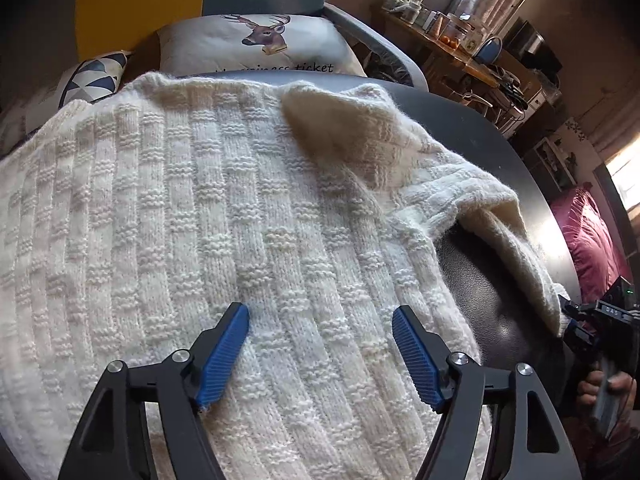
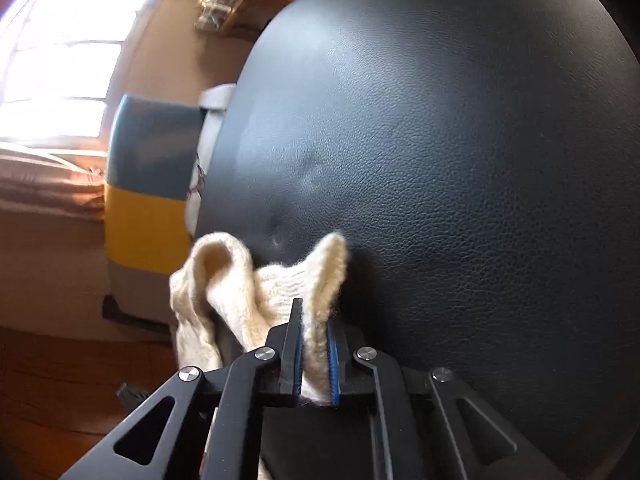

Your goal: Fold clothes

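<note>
A cream knitted sweater [image 1: 208, 208] with a block-ribbed pattern lies spread over a round black leather table [image 1: 472, 128]. My left gripper [image 1: 320, 314] hovers open just above its near part, blue pads [image 1: 224, 352] wide apart and nothing between them. At the far right of the left wrist view my right gripper [image 1: 576, 322] holds the sweater's lifted edge, a hand below it. In the right wrist view my right gripper [image 2: 314, 320] is shut on a bunched fold of the sweater [image 2: 280, 288], raised a little over the table [image 2: 460, 160].
Behind the table stands a grey chair with a deer-print cushion [image 1: 256, 44] and a blue-patterned cushion [image 1: 92, 76]. A cluttered wooden shelf [image 1: 460, 40] is at the back right, a magenta pillow [image 1: 588, 236] at the right. Bare black table surface lies right of the sweater.
</note>
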`<state>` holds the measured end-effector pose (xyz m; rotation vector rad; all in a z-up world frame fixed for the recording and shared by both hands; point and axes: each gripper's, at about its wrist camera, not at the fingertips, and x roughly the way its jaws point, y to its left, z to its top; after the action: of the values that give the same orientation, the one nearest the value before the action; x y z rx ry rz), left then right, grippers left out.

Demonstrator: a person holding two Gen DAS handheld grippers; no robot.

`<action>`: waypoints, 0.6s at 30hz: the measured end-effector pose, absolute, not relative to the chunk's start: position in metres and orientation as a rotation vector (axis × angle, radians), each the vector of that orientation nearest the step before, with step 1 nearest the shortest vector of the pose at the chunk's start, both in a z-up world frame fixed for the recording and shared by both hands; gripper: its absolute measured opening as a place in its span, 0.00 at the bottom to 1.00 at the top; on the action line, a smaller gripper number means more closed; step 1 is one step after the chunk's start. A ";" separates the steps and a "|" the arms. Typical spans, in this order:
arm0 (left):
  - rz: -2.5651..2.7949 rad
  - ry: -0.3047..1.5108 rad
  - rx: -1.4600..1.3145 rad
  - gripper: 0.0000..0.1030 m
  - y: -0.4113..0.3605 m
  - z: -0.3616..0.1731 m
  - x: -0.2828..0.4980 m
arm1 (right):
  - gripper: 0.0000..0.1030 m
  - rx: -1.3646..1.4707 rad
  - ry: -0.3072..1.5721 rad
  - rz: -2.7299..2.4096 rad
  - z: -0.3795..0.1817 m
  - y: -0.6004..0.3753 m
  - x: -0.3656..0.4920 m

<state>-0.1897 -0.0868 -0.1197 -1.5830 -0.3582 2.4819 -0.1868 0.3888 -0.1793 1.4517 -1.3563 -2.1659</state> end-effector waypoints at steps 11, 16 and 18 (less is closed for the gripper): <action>2.451 -0.299 -1.599 0.74 -0.084 -0.123 -0.192 | 0.07 1.367 0.123 -2.837 -0.028 0.320 -0.216; 2.410 -0.384 -1.605 0.74 -0.090 -0.116 -0.199 | 0.07 1.459 0.278 -2.885 -0.047 0.339 -0.236; 2.371 -0.490 -1.590 0.74 -0.099 -0.110 -0.205 | 0.07 1.483 0.203 -2.873 -0.059 0.356 -0.237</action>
<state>-0.2054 -0.0991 -0.1098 -1.5904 -0.4902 2.3706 -0.2374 0.3557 -0.0592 1.4828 0.2025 -2.8727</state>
